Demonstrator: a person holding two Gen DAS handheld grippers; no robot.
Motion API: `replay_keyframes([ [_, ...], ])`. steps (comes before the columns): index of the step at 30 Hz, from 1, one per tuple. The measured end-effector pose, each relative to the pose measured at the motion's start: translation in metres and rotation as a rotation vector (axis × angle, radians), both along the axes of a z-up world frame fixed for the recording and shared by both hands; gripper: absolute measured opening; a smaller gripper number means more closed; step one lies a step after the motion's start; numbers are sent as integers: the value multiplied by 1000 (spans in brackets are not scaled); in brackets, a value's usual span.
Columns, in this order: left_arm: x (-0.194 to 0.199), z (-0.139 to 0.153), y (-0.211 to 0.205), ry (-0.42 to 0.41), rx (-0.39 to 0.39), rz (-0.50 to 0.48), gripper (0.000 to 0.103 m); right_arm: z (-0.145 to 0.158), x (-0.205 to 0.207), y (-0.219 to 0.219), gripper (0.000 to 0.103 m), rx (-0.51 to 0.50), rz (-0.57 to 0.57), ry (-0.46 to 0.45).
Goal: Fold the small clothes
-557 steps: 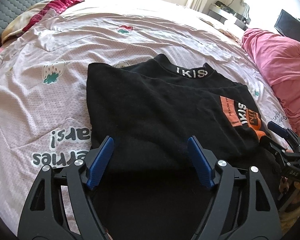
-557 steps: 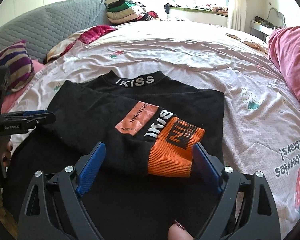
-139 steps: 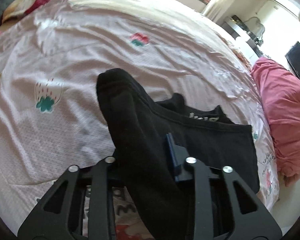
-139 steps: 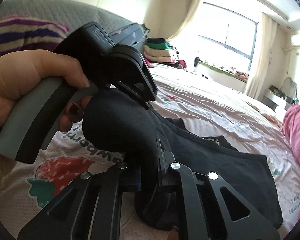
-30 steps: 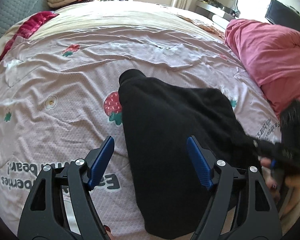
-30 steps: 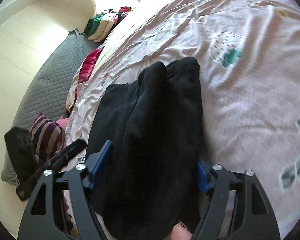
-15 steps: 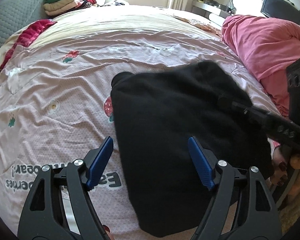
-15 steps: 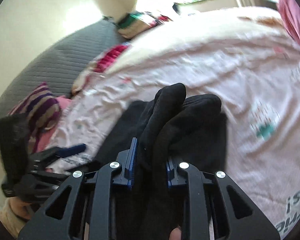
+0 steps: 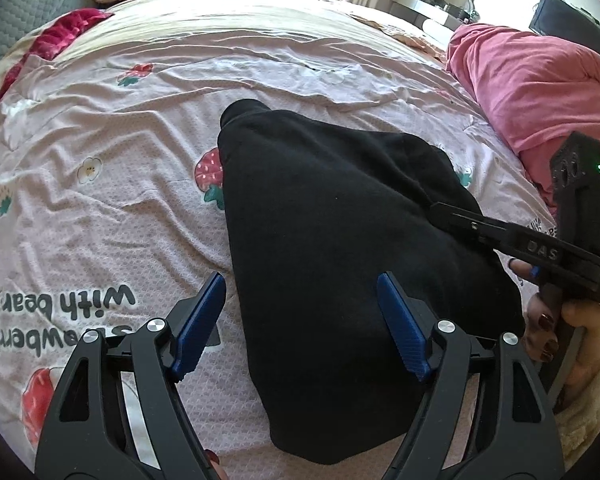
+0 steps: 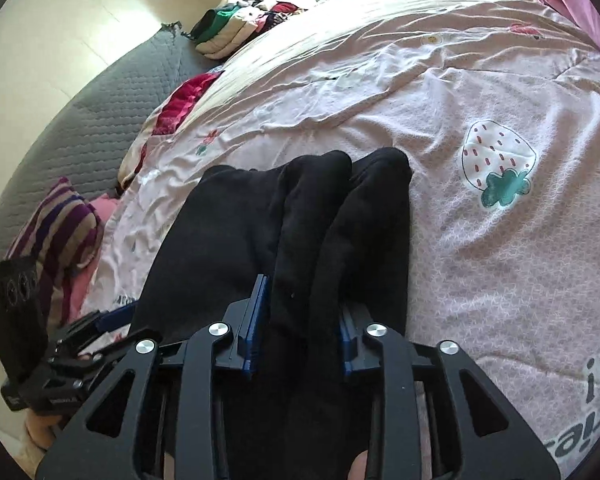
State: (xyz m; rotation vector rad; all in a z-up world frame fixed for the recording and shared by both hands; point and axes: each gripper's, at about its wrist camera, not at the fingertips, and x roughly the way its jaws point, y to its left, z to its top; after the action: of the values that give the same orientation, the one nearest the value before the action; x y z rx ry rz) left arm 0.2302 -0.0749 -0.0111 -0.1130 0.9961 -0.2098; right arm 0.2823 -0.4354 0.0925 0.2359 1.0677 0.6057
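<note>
- The folded black knit garment (image 9: 340,216) lies on the pink strawberry-print bedsheet (image 9: 100,184), its long axis running from about 5 o'clock near the camera up to 11 o'clock in the left wrist view, rounded fold end farthest away.
- In the right wrist view the same garment (image 10: 260,240) runs from 6 towards 12 o'clock, its far end split into two rolled lobes.
- The right gripper (image 10: 300,328) has blue pads clenched on the near rolls; its jaws have just been opening a little, cloth still pressed between them.
- The left gripper (image 9: 300,328) stands released, pads wide apart, hovering over the garment's near edge at 6 o'clock (nothing pinched).
- Any printing on the garment is folded out of sight; its near end is cut off behind the gripper frames.
- Upside-down sheet lettering reads "with bear" over "Strawberries" at 8 o'clock; the right gripper's side, seen at 3 o'clock, is embossed "DAS".
- A rumpled pink blanket (image 9: 540,80) lies at 2 o'clock.
</note>
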Motion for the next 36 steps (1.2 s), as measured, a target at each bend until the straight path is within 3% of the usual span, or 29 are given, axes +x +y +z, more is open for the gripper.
replay_keyframes([
  [4, -4, 1, 0, -3, -4, 5, 70, 4, -16, -10, 63, 54, 27, 50],
  [6, -7, 2, 1, -5, -11, 8, 70, 1, -25, -11, 64, 44, 44, 73],
  [8, -9, 2, 1, -6, -18, 9, 70, -1, -30, -12, 56, 21, 36, 64],
  [10, -14, 3, 1, -6, -32, 6, 70, 1, -31, -13, 19, 52, 39, 63],
  [13, -21, 6, -3, -7, -39, -12, 70, 20, -38, -13, 15, 50, 40, 14],
  [16, -26, 4, -11, 0, -18, -46, 70, 26, -44, -12, 15, -44, 40, -21],
  [18, -26, -1, -14, 4, 10, -52, 71, 10, -41, -10, 23, -105, 37, 11],
  [19, -25, -4, -14, 13, 2, -51, 73, 3, -40, -12, 35, -126, 14, 22],
  [22, -26, -10, -14, 29, -4, -50, 75, 0, -40, -25, 40, -62, -36, 51],
  [24, -28, -9, -14, 23, -2, -51, 75, 5, -46, -24, 41, -93, -45, 10],
  [27, -28, -8, -14, 24, -8, -45, 76, 14, -55, -21, 53, -150, -63, -47],
  [36, -36, 0, -11, 1, -7, -39, 76, 38, -83, -35, 64, -130, -140, -163],
])
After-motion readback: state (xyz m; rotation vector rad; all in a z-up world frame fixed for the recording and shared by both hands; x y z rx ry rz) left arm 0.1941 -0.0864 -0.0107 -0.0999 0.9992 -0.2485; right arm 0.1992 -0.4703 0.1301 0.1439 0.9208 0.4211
